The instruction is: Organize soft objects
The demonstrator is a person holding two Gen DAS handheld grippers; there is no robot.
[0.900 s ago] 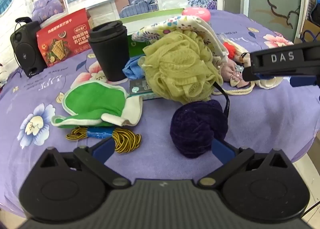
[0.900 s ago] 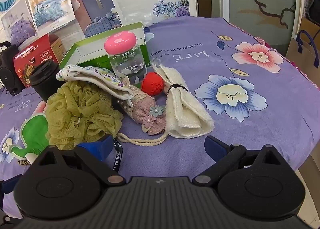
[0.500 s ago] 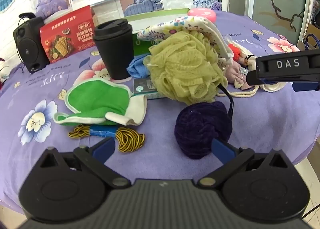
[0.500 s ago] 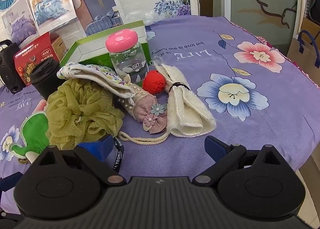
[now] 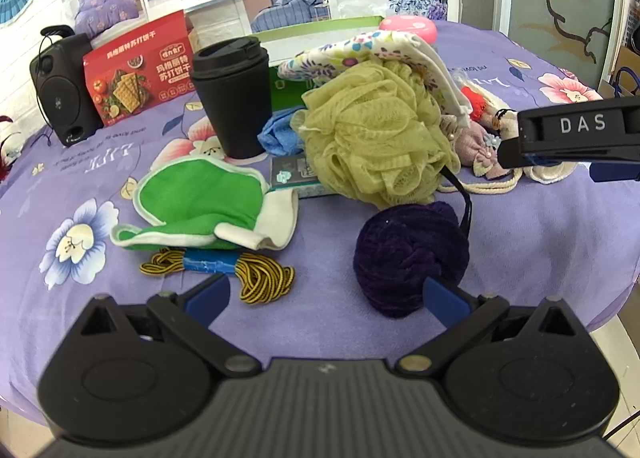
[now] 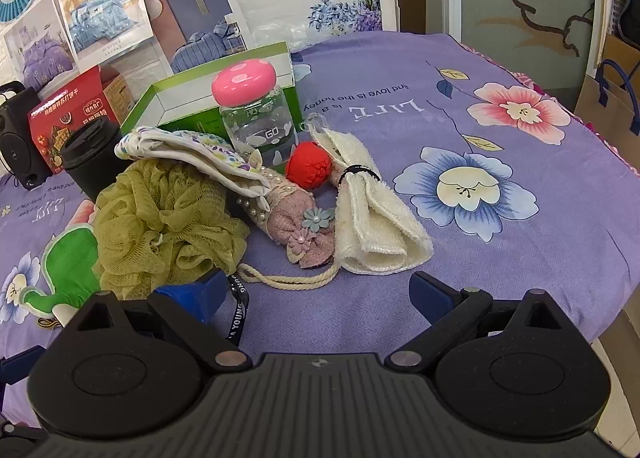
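Currently catalogued: soft goods heaped mid-bench on a purple floral cloth-covered bench (image 6: 500, 290), none yet sorted.

Left gripper (image 5: 326, 294): jaws spread wide, holding nothing. A dark purple plush yarn ball (image 5: 410, 256) sits just ahead, close to the right-hand finger; whether they touch cannot be told.

Right gripper (image 6: 316, 294): jaws wide apart, empty, low over the bench edge. A cream rope cord (image 6: 288, 278) and a black printed lanyard strap (image 6: 236, 314) lie just before it.

Soft items:
- olive-green mesh bath pouf (image 5: 376, 134), resting against a floral-print white cloth pouch (image 6: 188, 150);
- green-and-white bath mitt (image 5: 204, 206);
- yellow-and-black cord bundle with blue tape (image 5: 224, 270);
- blue crumpled cloth (image 5: 278, 134), half hidden behind the pouf;
- pink knitted pouch with pearl and flower trim (image 6: 296, 218);
- cream folded towel bound by a black band (image 6: 372, 214);
- red fabric ball (image 6: 308, 164).

Hard items near or among them: black lidded travel cup (image 5: 234, 98), pink-capped clear jar (image 6: 256, 114), green open cardboard box (image 6: 192, 98), red biscuit carton (image 5: 136, 70), black speaker (image 5: 64, 86), a small flat packet (image 5: 296, 174) under the pouf.

Risks, as judged: the strap runs beneath the pouf toward the yarn ball, so lifting either may drag the other. The rope cord could snag a finger and pull the knitted pouch along. Cup and jar stand just behind the heap and might tip if the pile is pushed. The yarn ball lies near the bench edge and may roll off if nudged.
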